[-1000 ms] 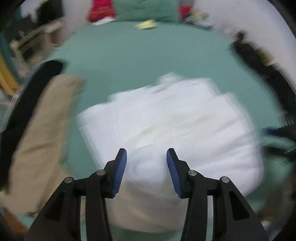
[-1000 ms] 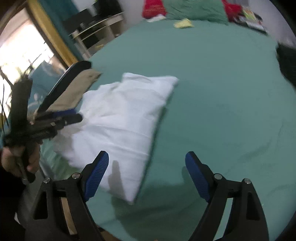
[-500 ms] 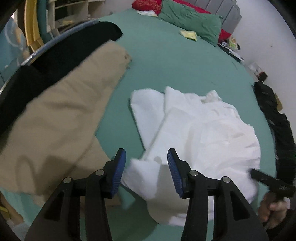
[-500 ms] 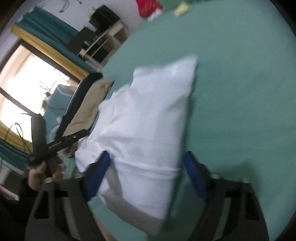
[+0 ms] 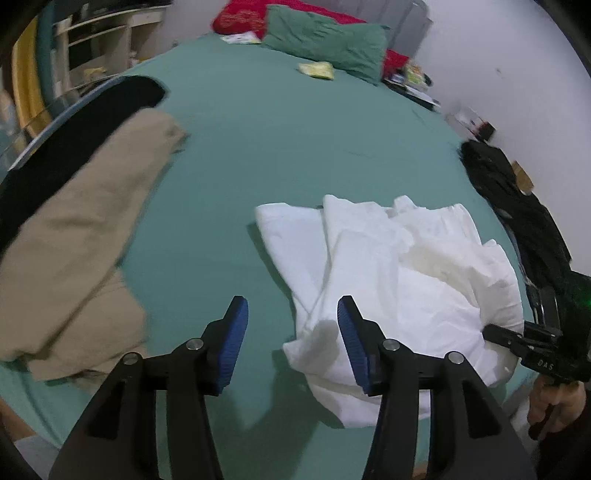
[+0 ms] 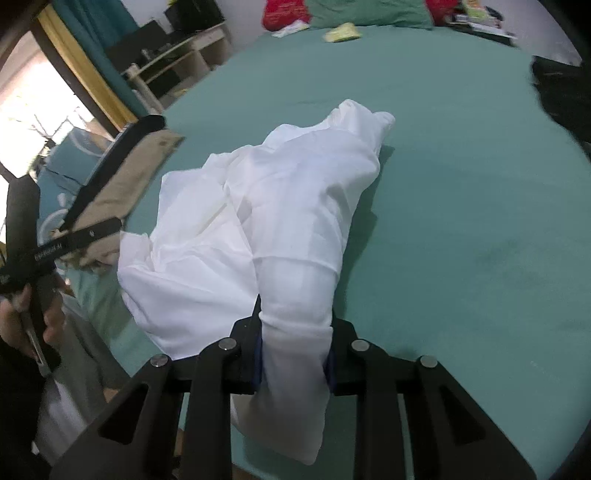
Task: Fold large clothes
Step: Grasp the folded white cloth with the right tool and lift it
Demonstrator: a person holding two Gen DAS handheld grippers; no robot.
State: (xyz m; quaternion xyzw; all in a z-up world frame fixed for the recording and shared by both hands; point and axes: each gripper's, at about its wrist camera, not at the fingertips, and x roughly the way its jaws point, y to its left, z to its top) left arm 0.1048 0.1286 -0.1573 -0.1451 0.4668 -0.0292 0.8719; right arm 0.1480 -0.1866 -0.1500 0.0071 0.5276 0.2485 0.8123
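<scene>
A large white garment (image 5: 399, 280) lies crumpled near the front edge of a green bed (image 5: 280, 147). In the right wrist view my right gripper (image 6: 295, 350) is shut on a bunched fold of the white garment (image 6: 288, 206) at its near end. My left gripper (image 5: 290, 332) is open and empty, just above the bed at the garment's left edge. The right gripper also shows at the right edge of the left wrist view (image 5: 532, 343), at the cloth's right side.
A tan garment (image 5: 81, 229) on a black one (image 5: 74, 125) lies at the bed's left side. Dark clothes (image 5: 517, 206) lie at the right edge. Green and red pillows (image 5: 325, 33) and a yellow item (image 5: 317, 68) sit at the far end. Shelves (image 6: 173, 62) stand left.
My right gripper has moved onto the white garment's near end and shut on a fold of it. My left gripper has drawn left off the cloth, staying open.
</scene>
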